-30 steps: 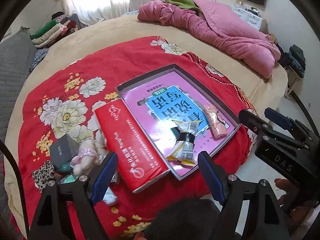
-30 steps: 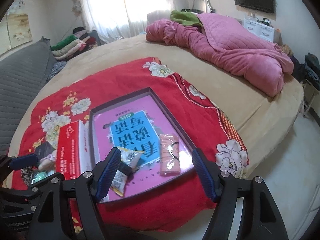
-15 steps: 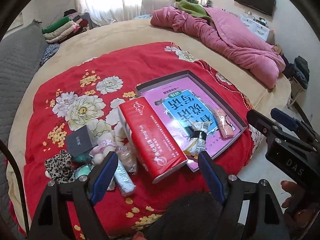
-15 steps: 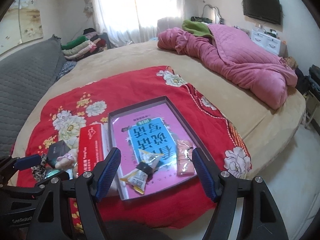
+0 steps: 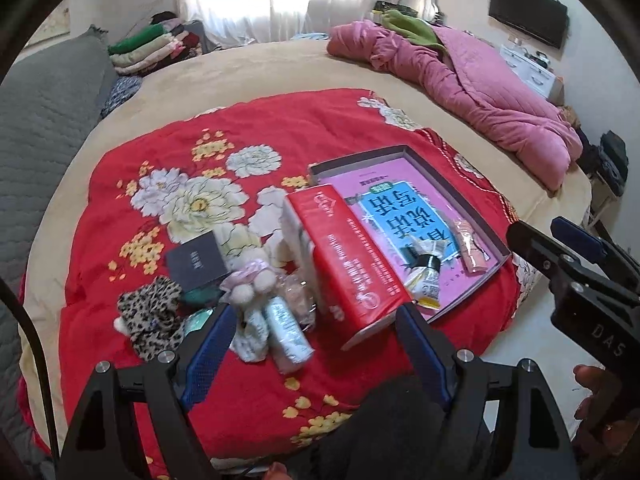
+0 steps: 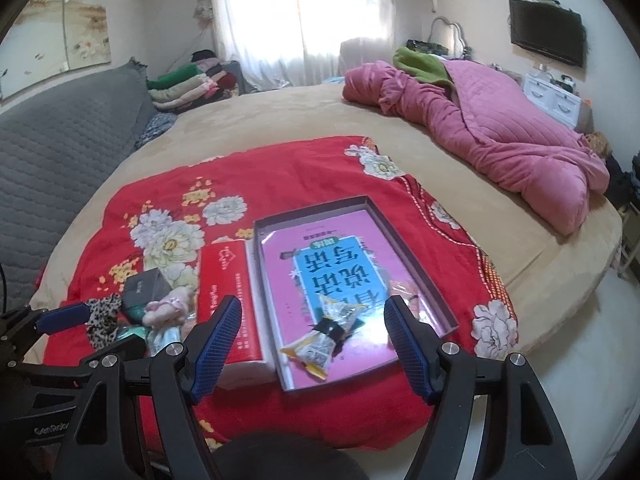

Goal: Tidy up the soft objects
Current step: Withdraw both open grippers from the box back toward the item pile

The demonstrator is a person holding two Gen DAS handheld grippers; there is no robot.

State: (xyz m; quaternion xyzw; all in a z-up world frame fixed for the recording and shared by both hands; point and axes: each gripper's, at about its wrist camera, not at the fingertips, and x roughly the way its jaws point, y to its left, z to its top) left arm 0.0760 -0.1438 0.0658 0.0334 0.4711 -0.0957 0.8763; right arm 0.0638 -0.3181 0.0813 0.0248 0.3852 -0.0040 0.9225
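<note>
A shallow grey box (image 5: pixel 472 216) (image 6: pixel 404 236) with a pink and blue printed bottom lies on a red flowered cloth (image 5: pixel 168 152) on the bed. In it lie a yellow-white snack packet (image 5: pixel 424 276) (image 6: pixel 324 340) and a pink pouch (image 5: pixel 470 244). A red tissue pack (image 5: pixel 348 256) (image 6: pixel 224 292) lies left of the box. Further left sit a plush toy (image 5: pixel 248 280), a leopard-print piece (image 5: pixel 150 316), a dark card box (image 5: pixel 196 260) and pale tubes (image 5: pixel 286 328). My left gripper (image 5: pixel 312 344) is open above the cloth's near edge. My right gripper (image 6: pixel 312 336) is open above the box's near end.
A pink quilt (image 5: pixel 480 92) (image 6: pixel 500 128) lies bunched at the far right of the tan bed. Folded clothes (image 5: pixel 152 46) are stacked at the back left beside a grey padded headboard (image 6: pixel 60 120). The floor (image 6: pixel 580 360) lies to the right of the bed.
Both grippers have drawn back and up from the bed, so more of the cloth and the pile at the left shows. Both stay open and empty.
</note>
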